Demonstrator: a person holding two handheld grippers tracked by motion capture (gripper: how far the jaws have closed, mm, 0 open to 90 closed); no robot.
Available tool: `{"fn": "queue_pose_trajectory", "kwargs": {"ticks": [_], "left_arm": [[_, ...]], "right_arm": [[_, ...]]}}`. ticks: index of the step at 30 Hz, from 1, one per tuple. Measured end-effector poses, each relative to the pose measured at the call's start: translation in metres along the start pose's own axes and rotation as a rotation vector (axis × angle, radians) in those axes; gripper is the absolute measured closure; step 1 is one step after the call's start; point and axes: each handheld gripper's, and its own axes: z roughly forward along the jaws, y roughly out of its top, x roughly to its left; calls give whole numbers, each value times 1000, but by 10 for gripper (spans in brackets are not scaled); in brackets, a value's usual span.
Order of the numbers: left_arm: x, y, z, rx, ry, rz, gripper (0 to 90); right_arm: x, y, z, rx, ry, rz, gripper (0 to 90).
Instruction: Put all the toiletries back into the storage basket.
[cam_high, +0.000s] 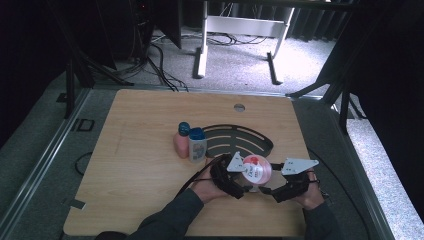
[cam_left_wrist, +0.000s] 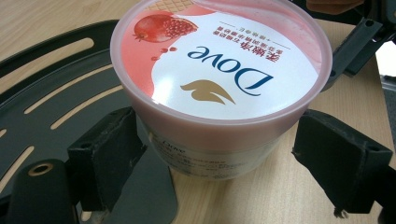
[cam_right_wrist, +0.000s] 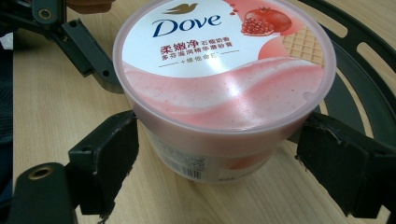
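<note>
**Pink tub sat between two grippers at the counter's near edge**

On the left of the pale wood-grain counter (cam_high: 135, 150), a peach-pink bottle (cam_high: 181, 142) with a round blue cap stood touching a clear, squarish bottle (cam_high: 197, 148), also blue-capped. Just right of them lay a flat black tray (cam_high: 240, 137), D-shaped and cut with long curved slots.

The left gripper (cam_high: 231, 181) came in beside the tub (cam_high: 256, 169), a round, glossy pink plastic pot with a printed Dove lid showing a pomegranate. In the left gripper view its black padded jaws stood wide, one on each side of the tub (cam_left_wrist: 219, 88); the left pad looked to touch the wall, the right stood slightly clear. The tub rested on the counter, partly over the tray's edge.

The right gripper (cam_high: 270, 189) faced it from the other side. In the right gripper view its jaws also straddled the tub (cam_right_wrist: 224, 84), open to about its width, pads close against the rim; whether they pressed it I could not tell.
</note>
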Motion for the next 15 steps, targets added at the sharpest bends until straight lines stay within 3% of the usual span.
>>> {"fn": "queue_pose_trajectory", "kwargs": {"ticks": [15], "left_arm": [[7,9,1,-6,6,0,144]], "right_arm": [[-9,4,-3,-8,-6,-2,125]]}}
